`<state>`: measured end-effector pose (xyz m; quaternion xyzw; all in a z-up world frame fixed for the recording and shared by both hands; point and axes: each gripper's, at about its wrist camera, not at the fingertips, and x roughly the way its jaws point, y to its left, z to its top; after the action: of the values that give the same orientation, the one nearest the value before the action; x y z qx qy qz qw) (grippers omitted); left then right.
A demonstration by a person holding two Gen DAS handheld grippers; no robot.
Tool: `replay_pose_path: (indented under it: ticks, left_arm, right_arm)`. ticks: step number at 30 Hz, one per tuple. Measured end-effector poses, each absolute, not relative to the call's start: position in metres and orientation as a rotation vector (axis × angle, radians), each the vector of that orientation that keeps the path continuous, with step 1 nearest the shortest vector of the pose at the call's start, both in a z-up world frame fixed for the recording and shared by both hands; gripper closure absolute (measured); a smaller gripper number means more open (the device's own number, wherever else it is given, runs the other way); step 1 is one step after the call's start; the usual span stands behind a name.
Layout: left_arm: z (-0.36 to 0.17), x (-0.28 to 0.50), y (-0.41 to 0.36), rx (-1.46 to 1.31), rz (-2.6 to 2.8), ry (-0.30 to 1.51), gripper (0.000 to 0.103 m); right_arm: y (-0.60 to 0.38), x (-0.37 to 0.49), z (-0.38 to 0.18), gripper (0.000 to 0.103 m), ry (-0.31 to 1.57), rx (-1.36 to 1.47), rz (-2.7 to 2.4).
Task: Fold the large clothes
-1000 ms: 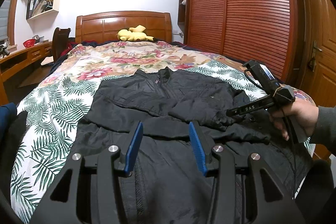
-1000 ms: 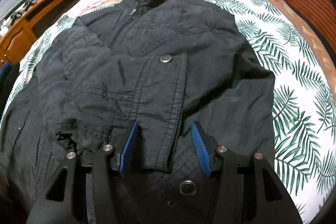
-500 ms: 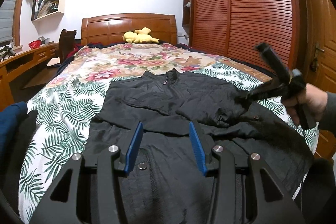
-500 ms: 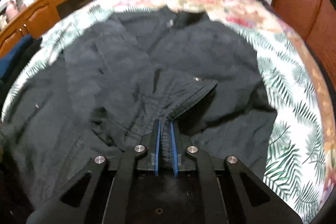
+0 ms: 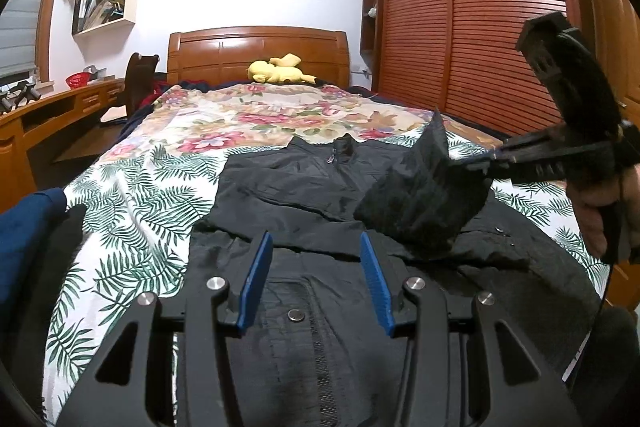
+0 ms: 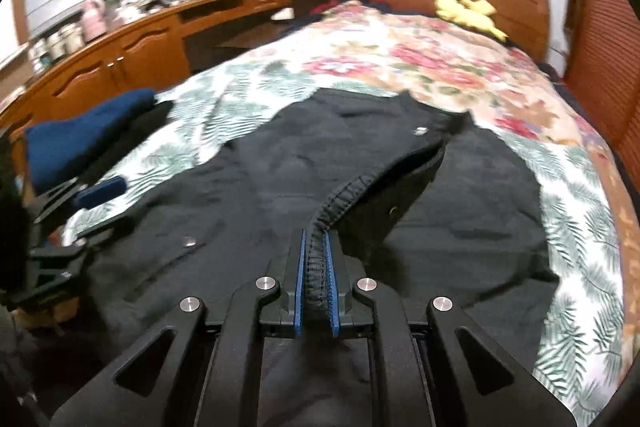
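Black zip-front jacket (image 5: 320,187) lies front-up on the palm-leaf bedspread (image 5: 132,195), collar toward the wooden headboard (image 5: 256,51), hem toward the cameras. Right gripper (image 6: 315,267): blue pads pressed together on the stitched edge of the sleeve cuff (image 6: 344,195); in the left wrist view that cuff stands raised off the jacket body, on the wardrobe side of the collar, the cloth hanging in a peaked fold below the tips. Judgement: the sleeve is pinched at the cuff because that hem is the stiffest part and gives control of the whole sleeve length; lifting it clear lets it be laid across the chest without dragging the panel under it. Left gripper (image 5: 316,275): pads apart, holding nothing, poised just above the lower front of the jacket beside the zip and a snap button (image 5: 297,315); probably waiting to pin or take the hem. Away from the jacket, toward the headboard: yellow plush toy (image 5: 276,71). On the desk side of the jacket: folded navy garment (image 6: 80,139) at the bed edge. Risk: slippery shell fabric may slide when the sleeve is laid down.
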<state>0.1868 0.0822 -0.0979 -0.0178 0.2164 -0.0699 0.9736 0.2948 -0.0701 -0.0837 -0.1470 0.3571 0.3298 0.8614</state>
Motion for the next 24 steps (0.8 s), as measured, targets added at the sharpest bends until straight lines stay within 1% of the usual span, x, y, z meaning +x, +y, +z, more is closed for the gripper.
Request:
replay_pose_path:
  ticks: [6,8,10,11,13,17,24]
  left_arm:
    - [-0.097,0.184,0.090,-0.049,-0.129,0.434,0.059]
    - [-0.096,0.182,0.092,-0.049,-0.125,0.433,0.059]
    - [-0.096,0.181,0.094,-0.049,-0.121,0.434,0.059]
    - [-0.096,0.180,0.095,-0.050,-0.120,0.433,0.059]
    - [-0.097,0.181,0.097,-0.053,-0.117,0.435,0.059]
    - [-0.100,0.184,0.099,-0.061,-0.123,0.453,0.059]
    - [-0.110,0.189,0.087,-0.059,-0.166,0.506,0.059]
  right_arm:
    - [-0.049,0.276,-0.096,0.093,0.783,-0.303,0.755]
    - [-0.045,0.270,-0.096,0.087,0.782,-0.293,0.778]
    - [-0.045,0.265,-0.092,0.077,0.770,-0.282,0.797]
    - [-0.046,0.264,-0.090,0.076,0.764,-0.272,0.803]
    - [-0.053,0.261,-0.086,0.068,0.748,-0.248,0.800]
    - [-0.069,0.262,-0.094,0.065,0.739,-0.284,0.721]
    - [-0.120,0.275,-0.144,0.065,0.784,-0.347,0.537]
